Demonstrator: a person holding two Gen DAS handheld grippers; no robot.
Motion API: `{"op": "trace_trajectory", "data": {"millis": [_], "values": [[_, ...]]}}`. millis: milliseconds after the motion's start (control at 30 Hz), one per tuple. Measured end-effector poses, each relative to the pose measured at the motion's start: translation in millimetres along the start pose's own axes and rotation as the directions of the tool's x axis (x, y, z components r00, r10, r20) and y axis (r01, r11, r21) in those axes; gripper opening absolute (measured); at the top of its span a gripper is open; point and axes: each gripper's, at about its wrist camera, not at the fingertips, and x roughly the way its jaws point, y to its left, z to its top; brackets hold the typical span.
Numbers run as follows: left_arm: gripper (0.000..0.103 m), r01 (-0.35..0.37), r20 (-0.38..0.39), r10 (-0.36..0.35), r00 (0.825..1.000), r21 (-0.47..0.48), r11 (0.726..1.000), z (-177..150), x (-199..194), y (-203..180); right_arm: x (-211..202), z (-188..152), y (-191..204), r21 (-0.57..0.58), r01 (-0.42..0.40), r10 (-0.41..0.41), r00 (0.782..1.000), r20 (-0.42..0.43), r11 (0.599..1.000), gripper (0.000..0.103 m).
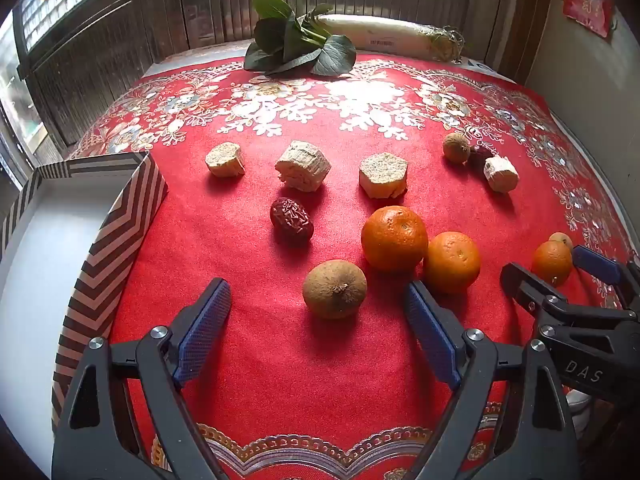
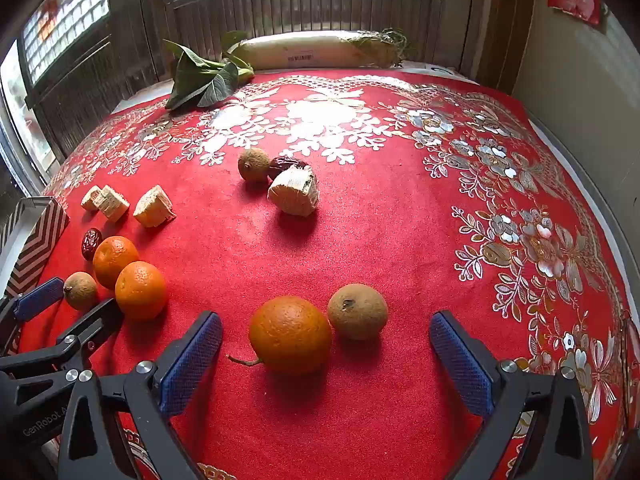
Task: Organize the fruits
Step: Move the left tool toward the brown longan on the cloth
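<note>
My left gripper (image 1: 318, 300) is open, low over the red cloth, with a brown longan (image 1: 334, 289) between its fingertips. Just beyond lie two oranges (image 1: 394, 238) (image 1: 452, 262) and a red date (image 1: 291, 219). A third orange (image 1: 552, 261) sits at the right, between the right gripper's fingers. My right gripper (image 2: 326, 334) is open around that orange (image 2: 290, 334) and a second longan (image 2: 357, 311). Farther off lie another longan (image 2: 253, 164), a date (image 2: 286, 165) and a pale chunk (image 2: 294, 192).
A striped, white-lined box (image 1: 120, 220) stands at the left table edge. Three pale snack chunks (image 1: 303, 165) lie in a row mid-table. Leafy greens (image 1: 298, 42) and a white radish (image 1: 396, 34) lie at the far edge. A wall stands to the right.
</note>
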Motion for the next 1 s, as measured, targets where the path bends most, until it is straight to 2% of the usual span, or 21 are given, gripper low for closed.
{"op": "trace_trajectory", "data": {"millis": [267, 567, 800, 1000], "values": [[0.088, -0.005, -0.003, 0.005, 1.0, 0.005, 1.0, 0.1, -0.2, -0.5, 0.2, -0.2, -0.3, -0.002, 0.002, -0.002, 1.0, 0.0, 1.0, 0.103], [0.088, 0.006, -0.079, -0.004, 0.997, 0.021, 1.0, 1.4, -7.2, 0.1, -3.2, -1.9, 2.9, 0.004, 0.004, -0.004, 1.0, -0.003, 1.0, 0.103], [0.088, -0.007, -0.057, 0.009, 0.998, 0.036, 0.999, 5.1, -28.2, 5.9, -12.1, -0.2, 4.3, 0.004, -0.026, 0.026, 0.999, -0.034, 1.0, 0.1], [0.088, 0.016, -0.046, -0.016, 0.999, 0.01, 1.0, 13.5, -43.5, 13.1, -45.3, 13.8, 15.4, -0.067, -0.003, 0.005, 1.0, 0.024, 0.998, 0.1]]}}
